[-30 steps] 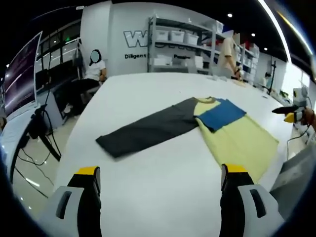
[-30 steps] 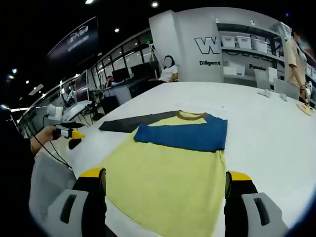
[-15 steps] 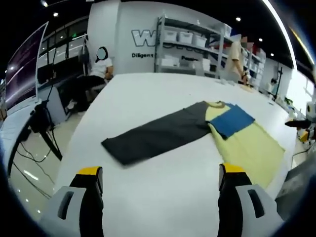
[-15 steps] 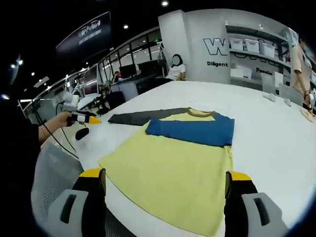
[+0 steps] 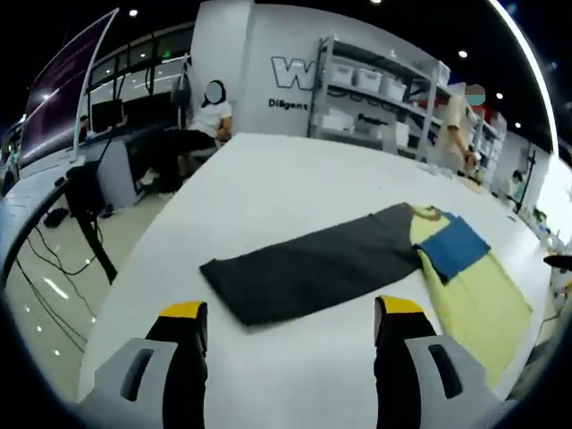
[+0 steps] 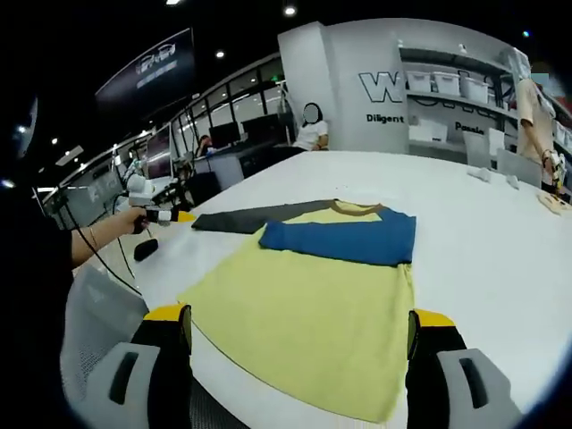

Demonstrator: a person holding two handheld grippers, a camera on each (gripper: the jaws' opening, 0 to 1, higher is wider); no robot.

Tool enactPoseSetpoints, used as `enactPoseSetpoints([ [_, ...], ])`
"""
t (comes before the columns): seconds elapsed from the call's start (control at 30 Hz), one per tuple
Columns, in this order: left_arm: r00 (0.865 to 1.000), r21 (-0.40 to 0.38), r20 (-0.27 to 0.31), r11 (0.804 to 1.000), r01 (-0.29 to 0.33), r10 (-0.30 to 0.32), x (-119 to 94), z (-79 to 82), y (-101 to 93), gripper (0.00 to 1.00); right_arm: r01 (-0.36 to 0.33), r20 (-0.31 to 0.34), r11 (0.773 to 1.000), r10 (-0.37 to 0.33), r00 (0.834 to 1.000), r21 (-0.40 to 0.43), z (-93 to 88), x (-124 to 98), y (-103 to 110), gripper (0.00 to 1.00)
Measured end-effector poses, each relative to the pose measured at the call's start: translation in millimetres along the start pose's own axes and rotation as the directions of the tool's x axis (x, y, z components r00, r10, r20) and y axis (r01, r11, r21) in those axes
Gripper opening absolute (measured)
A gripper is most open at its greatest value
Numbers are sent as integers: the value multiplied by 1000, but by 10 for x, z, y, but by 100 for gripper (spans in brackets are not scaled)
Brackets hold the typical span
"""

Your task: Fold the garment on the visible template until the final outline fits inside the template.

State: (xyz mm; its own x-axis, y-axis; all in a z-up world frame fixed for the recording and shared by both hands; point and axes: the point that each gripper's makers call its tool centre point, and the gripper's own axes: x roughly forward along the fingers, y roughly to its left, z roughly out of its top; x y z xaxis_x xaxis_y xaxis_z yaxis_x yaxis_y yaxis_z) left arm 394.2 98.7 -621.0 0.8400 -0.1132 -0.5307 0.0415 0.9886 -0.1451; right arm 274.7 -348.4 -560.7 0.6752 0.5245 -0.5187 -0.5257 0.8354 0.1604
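Note:
A long-sleeved shirt lies flat on the white table (image 5: 268, 179). Its dark grey sleeve (image 5: 313, 268) stretches out straight towards me in the left gripper view. The blue sleeve (image 5: 456, 246) is folded across the yellow body (image 5: 478, 304). My left gripper (image 5: 290, 308) hovers open just short of the grey cuff, holding nothing. In the right gripper view the yellow body (image 6: 304, 304) lies spread in front, with the blue sleeve (image 6: 344, 239) folded over the chest and the grey sleeve (image 6: 250, 217) running left. My right gripper (image 6: 301, 315) stands open over the hem. A hand holds the left gripper (image 6: 181, 215) beside the grey cuff.
A person (image 5: 213, 112) sits at the table's far end, and another (image 5: 460, 125) stands by the shelves of bins (image 5: 375, 89). Small items (image 6: 496, 174) lie at the far right of the table. Cables and a stand (image 5: 85, 206) are on the floor past the table's left edge.
The left gripper's camera has come nearer the grey sleeve, which now sits lower and larger. In the right gripper view the hand with the left gripper has moved towards the cuff. The shirt has not moved.

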Motion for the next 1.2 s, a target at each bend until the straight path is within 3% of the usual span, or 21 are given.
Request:
enactPoseSetpoints([
  [0.2,997,-24,-61,998,-53,51,98,-125,128,58,26,19,1000,-26,999,5,35,-22,-62,99],
  [0.27,997,-20,-55,998,-59,58,115,-133,150,56,37,17,999,-37,999,2,31,-26,-86,99],
  [0.57,998,-131,-28,990,-56,52,213,-113,202,43,49,22,999,-49,999,3,61,-38,-117,99],
  [0.63,997,-141,-38,988,-65,61,242,-131,224,39,51,24,999,-51,998,4,66,-40,-122,99],
  [0.67,993,-140,-72,985,-99,89,254,-195,276,36,53,23,999,-54,998,5,63,-40,-129,99],
  [0.8,992,-154,-78,982,-106,95,293,-246,300,28,62,18,998,-62,998,10,49,-47,-153,98],
  [0.83,993,-142,-62,984,-110,103,298,-217,314,26,62,18,998,-62,998,10,49,-50,-155,98],
  [1.07,988,-123,-89,983,-136,125,308,-234,348,11,80,16,997,-80,997,9,40,-48,-196,95],
  [1.2,985,-34,-84,988,-152,148,344,-226,386,4,80,17,997,-80,997,11,41,-31,-193,95],
])
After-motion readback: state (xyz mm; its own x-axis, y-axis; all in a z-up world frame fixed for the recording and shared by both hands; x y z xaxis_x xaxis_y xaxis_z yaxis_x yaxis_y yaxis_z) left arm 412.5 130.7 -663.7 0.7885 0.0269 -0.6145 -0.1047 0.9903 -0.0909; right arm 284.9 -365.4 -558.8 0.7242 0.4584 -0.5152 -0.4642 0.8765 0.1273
